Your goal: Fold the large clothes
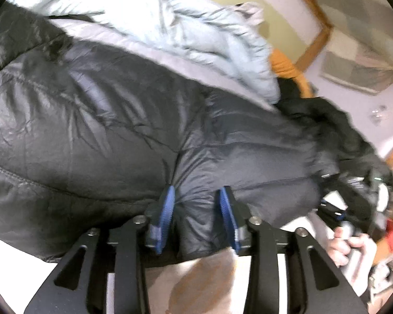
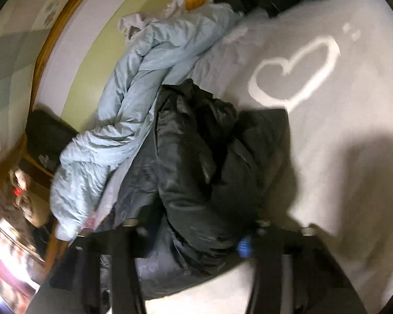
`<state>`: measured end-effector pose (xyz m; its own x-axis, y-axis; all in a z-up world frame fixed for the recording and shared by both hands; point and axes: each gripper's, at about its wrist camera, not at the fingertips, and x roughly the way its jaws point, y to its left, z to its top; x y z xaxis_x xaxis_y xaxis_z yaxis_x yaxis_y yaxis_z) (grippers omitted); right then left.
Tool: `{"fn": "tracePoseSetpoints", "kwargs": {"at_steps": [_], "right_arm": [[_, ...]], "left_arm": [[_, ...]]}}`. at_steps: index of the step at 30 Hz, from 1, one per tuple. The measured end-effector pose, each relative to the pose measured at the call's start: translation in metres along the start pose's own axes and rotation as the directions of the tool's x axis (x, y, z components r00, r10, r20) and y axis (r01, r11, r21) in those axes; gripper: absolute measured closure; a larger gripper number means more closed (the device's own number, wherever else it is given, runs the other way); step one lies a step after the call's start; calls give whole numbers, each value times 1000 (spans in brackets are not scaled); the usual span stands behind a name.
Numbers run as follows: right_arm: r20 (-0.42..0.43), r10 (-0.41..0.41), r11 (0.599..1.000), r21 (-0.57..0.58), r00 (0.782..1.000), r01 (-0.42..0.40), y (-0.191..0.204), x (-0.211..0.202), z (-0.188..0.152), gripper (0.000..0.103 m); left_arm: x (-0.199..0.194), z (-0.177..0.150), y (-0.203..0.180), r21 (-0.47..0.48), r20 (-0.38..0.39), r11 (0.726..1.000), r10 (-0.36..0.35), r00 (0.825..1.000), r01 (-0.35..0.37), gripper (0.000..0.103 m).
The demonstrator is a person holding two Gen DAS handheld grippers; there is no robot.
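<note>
Evidently to steady its hem for folding, the left gripper (image 1: pixel 197 217) pinches a puff of the black down jacket (image 1: pixel 117 120) lying on the grey bedspread (image 2: pixel 327 130), while the right gripper (image 2: pixel 196 246) crowds a bunched sleeve, its grip unclear.

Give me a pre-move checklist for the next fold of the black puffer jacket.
1. Left tongs pinching a bunch of the black puffer jacket between the blue pads: ok.
2. Right tongs gripping the jacket: cannot tell, blurred and buried in fabric.
3. Light blue jacket clear of the black one: not ok, they touch.
4. Free space on the grey heart-print blanket: ok.
5. Jacket lying flat: not ok, bunched.
</note>
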<state>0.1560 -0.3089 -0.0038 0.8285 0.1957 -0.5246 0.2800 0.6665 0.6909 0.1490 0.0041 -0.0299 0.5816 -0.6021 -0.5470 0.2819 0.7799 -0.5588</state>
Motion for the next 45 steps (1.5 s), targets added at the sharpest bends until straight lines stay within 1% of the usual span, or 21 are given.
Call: {"fn": "tracePoseSetpoints", "kwargs": {"at_steps": [1,2,3,4,7,10,13,15,18,21,23,26,27,28,31,33,36,39,41,44,45], "right_arm": [[5,-34,998,-47,999,34,6,-2,1,71],[5,-67,993,-94,998,67,12,-6,2,74],[2,-77,989,-124,997,77,14,-10,5,77],[-7,-79,985,-155,997,77,15,-16,9,77],[-12,-124,962,-244,992,118,17,-40,21,78],[34,-185,926,-327,982,186,6,-73,39,78],[67,-226,910,-342,972,235,-9,-96,59,78],[86,-250,908,-324,964,265,-19,-108,74,78],[137,-293,892,-317,946,322,-25,-119,87,78],[148,-318,872,-341,937,350,-19,-118,87,78],[169,-344,837,-390,924,383,-9,-117,84,78],[199,-353,801,-439,914,406,8,-116,79,78],[205,-349,798,-447,915,404,13,-118,77,78],[212,-338,797,-454,917,398,21,-119,75,78],[235,-282,787,-497,930,364,47,-128,66,78],[249,-222,758,-565,943,327,77,-136,53,78],[242,-116,697,-671,963,252,124,-146,27,78],[185,2,631,-763,983,143,167,-151,-6,78],[127,79,562,-825,989,61,199,-149,-39,78],[52,115,491,-871,992,-11,229,-131,-82,78],[40,115,479,-877,993,-20,234,-125,-92,78]], "left_arm": [[-7,3,1,13,7,999,-46,999,45,57],[-19,6,1,35,33,999,-32,999,30,57],[-34,9,1,49,83,999,14,996,-18,52],[-50,14,2,40,132,998,48,990,-54,41],[-96,31,12,-45,217,997,77,973,-69,19],[-135,44,20,-80,246,985,171,954,-155,10],[-145,45,31,-72,190,970,243,951,-234,7],[-133,40,44,-90,108,967,246,963,-236,5],[-98,29,58,-123,-28,978,167,985,-170,5],[-71,17,66,-185,-76,981,45,996,-59,5],[-58,9,66,-193,-95,981,5,995,-24,5],[-53,1,59,-109,-108,992,44,993,-56,10],[-53,1,55,-74,-99,995,57,994,-64,22],[-53,2,51,-45,-92,997,60,994,-64,42],[-56,4,39,14,-38,995,102,994,-102,74],[-60,5,29,64,-16,993,105,994,-104,81],[-65,5,17,118,-8,989,90,996,-89,83],[-65,6,18,88,-21,994,67,998,-65,83],[-65,4,26,55,-36,997,51,998,-49,83],[-62,4,29,46,-45,998,44,998,-42,83],[-63,5,29,46,-44,998,44,998,-42,77]]}}
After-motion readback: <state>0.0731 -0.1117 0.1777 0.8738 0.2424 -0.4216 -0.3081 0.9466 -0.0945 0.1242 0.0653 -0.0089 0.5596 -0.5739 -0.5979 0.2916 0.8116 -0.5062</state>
